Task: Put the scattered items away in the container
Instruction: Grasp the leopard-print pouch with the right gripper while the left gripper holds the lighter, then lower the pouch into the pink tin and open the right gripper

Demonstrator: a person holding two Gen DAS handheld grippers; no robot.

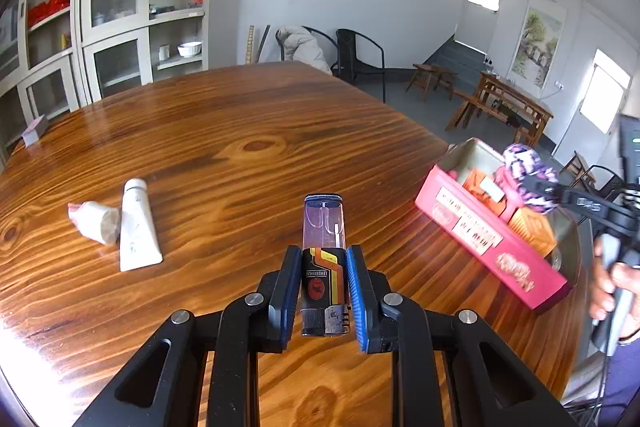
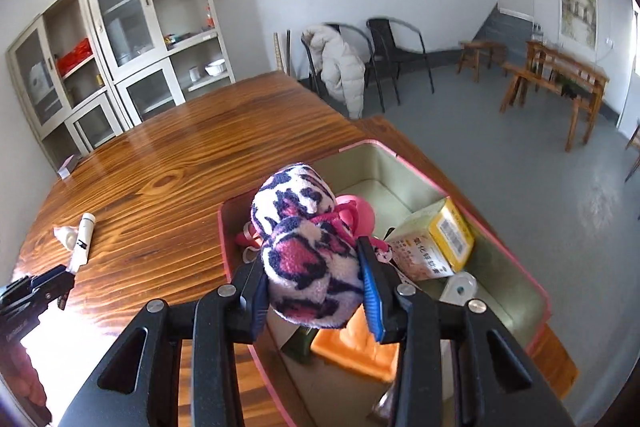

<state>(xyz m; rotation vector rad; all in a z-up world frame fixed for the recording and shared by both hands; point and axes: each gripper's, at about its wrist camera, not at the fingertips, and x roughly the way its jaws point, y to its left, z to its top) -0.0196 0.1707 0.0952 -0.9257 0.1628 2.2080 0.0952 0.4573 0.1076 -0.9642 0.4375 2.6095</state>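
Right wrist: fuzzy pink-white-navy patterned sock [image 2: 308,247], rolled.

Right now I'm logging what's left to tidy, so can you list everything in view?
Clear-bodied plastic lighter with black and orange label: one, clamped in the left claw.
Fluffy pink, white and navy patterned cloth bundle: one, gripped in the right claw above the tin.
Pink rectangular metal tin: one, at the table's right edge, holding a yellow cardboard box and orange items.
White squeeze tube: one, lying on the table, left.
Crumpled white wrapper: one, touching the tube.
Glossy wooden table: one.
Left claw: shut.
Right claw: shut.
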